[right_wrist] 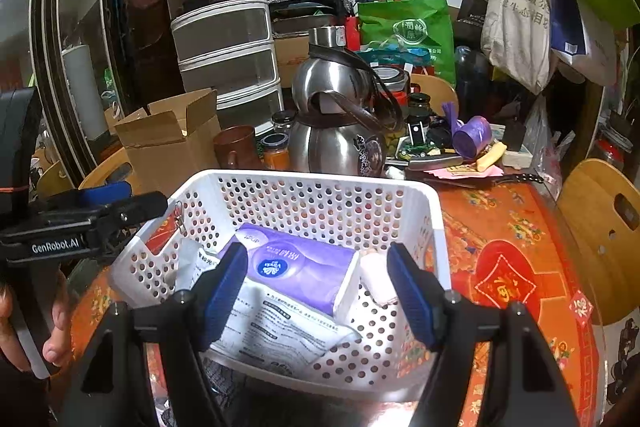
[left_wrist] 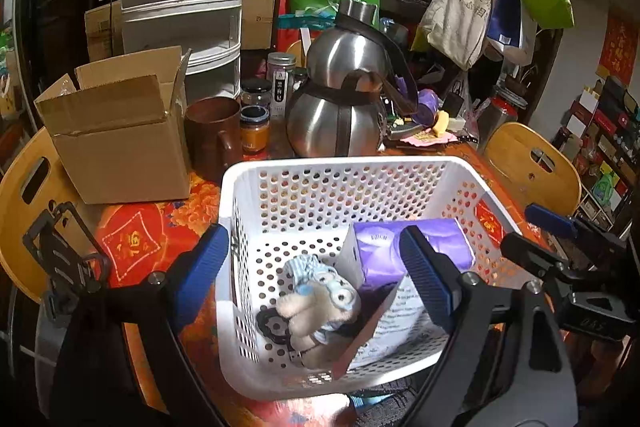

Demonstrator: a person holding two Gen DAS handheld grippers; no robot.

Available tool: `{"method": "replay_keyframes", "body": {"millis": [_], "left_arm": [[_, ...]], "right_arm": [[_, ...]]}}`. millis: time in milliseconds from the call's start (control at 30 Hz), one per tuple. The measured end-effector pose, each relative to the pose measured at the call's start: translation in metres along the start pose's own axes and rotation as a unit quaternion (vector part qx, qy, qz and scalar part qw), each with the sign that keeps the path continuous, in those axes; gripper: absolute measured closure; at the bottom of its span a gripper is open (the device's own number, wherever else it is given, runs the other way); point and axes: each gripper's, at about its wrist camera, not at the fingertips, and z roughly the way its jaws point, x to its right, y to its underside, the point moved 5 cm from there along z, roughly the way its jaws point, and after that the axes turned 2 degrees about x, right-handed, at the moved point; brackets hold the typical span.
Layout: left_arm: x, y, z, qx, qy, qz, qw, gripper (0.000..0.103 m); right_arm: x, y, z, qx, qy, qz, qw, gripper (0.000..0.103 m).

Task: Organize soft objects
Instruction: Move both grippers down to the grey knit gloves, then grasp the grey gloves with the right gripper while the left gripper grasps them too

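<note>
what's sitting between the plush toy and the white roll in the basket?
The purple tissue pack lies between them, leaning across the white basket. Left wrist view shows the plush toy beside it; right wrist view shows the white roll.

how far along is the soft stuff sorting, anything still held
Looks mostly done: the white basket already holds a plush toy, a purple tissue pack and a small white roll. Nothing is in hand: the left claw and right claw both stand open and empty over the basket. No other soft item to sort is clearly visible on the cluttered table.
</note>
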Motion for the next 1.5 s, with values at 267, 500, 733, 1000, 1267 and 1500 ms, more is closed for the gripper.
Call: {"method": "replay_keyframes", "body": {"millis": [267, 500, 733, 1000, 1267, 1500], "left_arm": [[0.009, 0.016, -0.010, -0.004, 0.000, 0.007, 1.0000, 0.017], [0.018, 0.058, -0.041, -0.006, 0.004, 0.009, 0.9999, 0.017], [0.022, 0.145, -0.054, -0.050, 0.024, -0.020, 0.9983, 0.017], [0.031, 0.177, -0.023, -0.079, 0.036, -0.021, 0.9960, 0.017], [0.034, 0.186, 0.005, -0.106, 0.052, -0.030, 0.9926, 0.017], [0.045, 0.185, 0.008, -0.100, 0.069, -0.011, 0.9925, 0.035]], "right_arm": [[0.000, 0.007, -0.009, 0.002, -0.002, 0.000, 1.000, 0.031], [-0.001, 0.023, -0.029, 0.009, -0.011, 0.003, 1.000, 0.031], [0.005, 0.088, -0.072, 0.009, -0.022, 0.010, 1.000, 0.031], [0.013, 0.146, -0.060, -0.029, -0.028, 0.019, 0.999, 0.032], [0.020, 0.151, -0.035, -0.052, -0.035, 0.030, 0.998, 0.058], [0.016, 0.159, -0.026, -0.066, -0.030, 0.019, 0.997, 0.060]]}}
